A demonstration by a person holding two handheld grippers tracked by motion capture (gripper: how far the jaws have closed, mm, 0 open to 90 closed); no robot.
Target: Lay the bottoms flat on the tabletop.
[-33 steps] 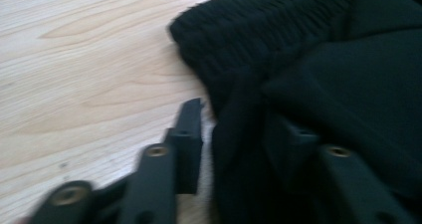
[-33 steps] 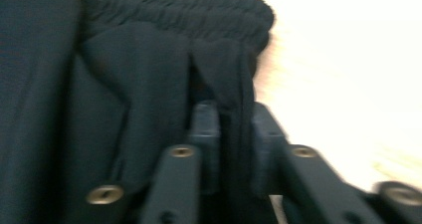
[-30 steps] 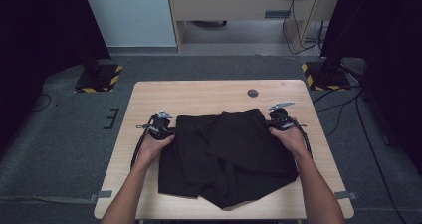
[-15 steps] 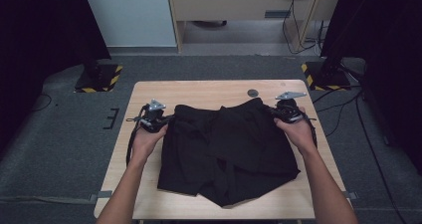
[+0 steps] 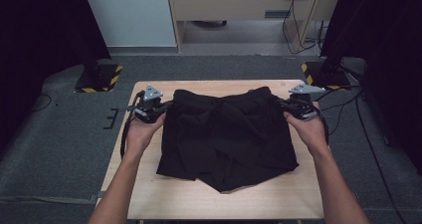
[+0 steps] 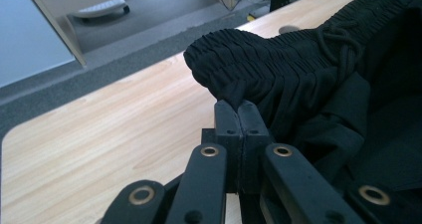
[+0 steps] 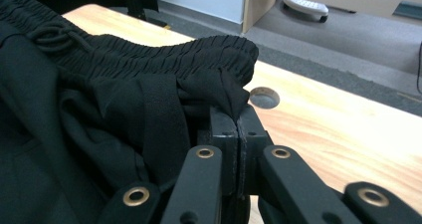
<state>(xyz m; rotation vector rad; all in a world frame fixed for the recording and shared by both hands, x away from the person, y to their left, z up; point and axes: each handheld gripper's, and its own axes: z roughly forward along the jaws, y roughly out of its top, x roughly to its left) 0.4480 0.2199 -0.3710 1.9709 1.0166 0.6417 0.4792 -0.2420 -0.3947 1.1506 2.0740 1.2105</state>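
Two grippers hold one pair of black shorts (image 5: 226, 134) by the ends of its waistband, at the far side of the table (image 5: 214, 196). The left gripper (image 5: 160, 107) has its fingers (image 6: 228, 124) pressed together on a thin fold just under the gathered elastic, and the right gripper (image 5: 283, 104) pinches the other corner in the same way, fingers (image 7: 223, 122) closed on the cloth. The shorts lie spread between them, legs toward the person, with wrinkles in the middle.

Each grip takes only a small bit of fabric (not the thick elastic itself), so I think a strong pull outward could make a corner slip free. Uneven pulling could also leave the waistband crooked. The drawstring knot (image 6: 343, 42) may bunch under the cloth.

A round hole (image 7: 264, 97) in the table is just beside the right corner; a finger could catch there. Nothing else on the table blocks the work.
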